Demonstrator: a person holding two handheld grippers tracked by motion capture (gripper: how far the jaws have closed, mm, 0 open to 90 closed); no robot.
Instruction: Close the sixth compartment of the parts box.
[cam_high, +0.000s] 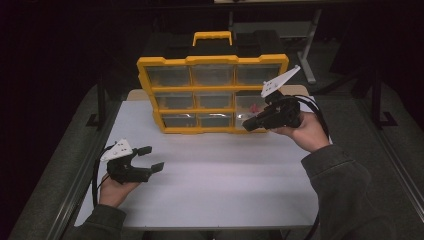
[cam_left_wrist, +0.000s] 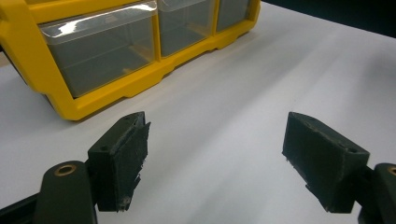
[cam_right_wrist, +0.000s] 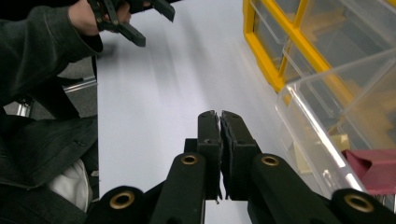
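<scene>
A: Where do we stand with the organizer (cam_high: 212, 95)?

B: It stands upright near the far edge of the table (cam_high: 210, 185), handle on top, its long axis running across the table and its clear drawer fronts facing us. Our right claw (cam_high: 248, 125) sits at the lower right corner of it, jaws pressed together with nothing between them. In the right gripper view the claw (cam_right_wrist: 219, 116) lies just beside a clear drawer (cam_right_wrist: 336, 135) that looks pulled out a little from the yellow frame.

A: Anything in that drawer?

B: A dark red piece (cam_right_wrist: 373, 163) lies inside, along with some pale bits we cannot make out. So we judge the drawer is partly open, and whatever we mean to do with its contents is still ahead of us.

A: And our left side?

B: The left claw (cam_high: 151, 158) hovers over the near left of the table, well apart from the organizer, jaws spread wide and empty. In its own view the pads (cam_left_wrist: 122, 158) frame bare table, with the bottom row of drawers off to the upper left.

A: So early days?

B: We think so; the other drawers look shut.
</scene>
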